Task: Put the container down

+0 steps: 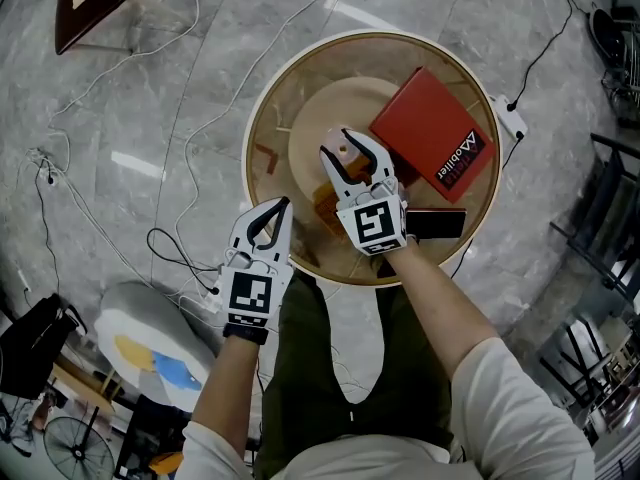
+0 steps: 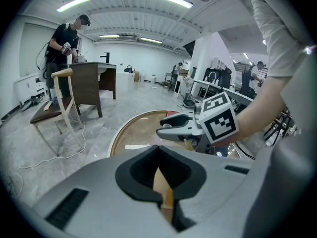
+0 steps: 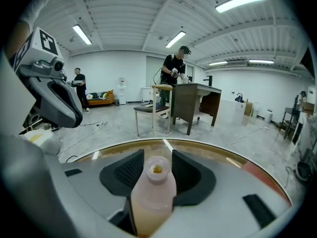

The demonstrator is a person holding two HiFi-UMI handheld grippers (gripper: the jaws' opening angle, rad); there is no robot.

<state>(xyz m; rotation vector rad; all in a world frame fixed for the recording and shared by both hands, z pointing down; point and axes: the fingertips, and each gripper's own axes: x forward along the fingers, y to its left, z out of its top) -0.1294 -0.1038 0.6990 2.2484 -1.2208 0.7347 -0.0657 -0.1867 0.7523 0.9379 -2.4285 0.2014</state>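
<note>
A pale pink bottle [image 1: 343, 146] with no cap stands upright between the jaws of my right gripper [image 1: 348, 158], over the middle of the round glass table [image 1: 268, 118]. In the right gripper view the bottle [image 3: 153, 192] fills the gap and its open neck shows amber liquid. The black pads [image 3: 130, 170] flank the neck with slim gaps and do not press on it. My left gripper [image 1: 272, 211] hovers at the table's near left edge, jaws closed tip to tip with nothing in them. It also shows at the left of the right gripper view [image 3: 54, 98].
A red book [image 1: 432, 133] lies on the table's right side, and a black phone [image 1: 436, 224] lies by the near rim. Cables run over the marble floor, with a power strip [image 1: 508, 118] on the right. A wooden chair [image 1: 90, 3] stands far left. A person [image 3: 176, 66] works at a dark desk.
</note>
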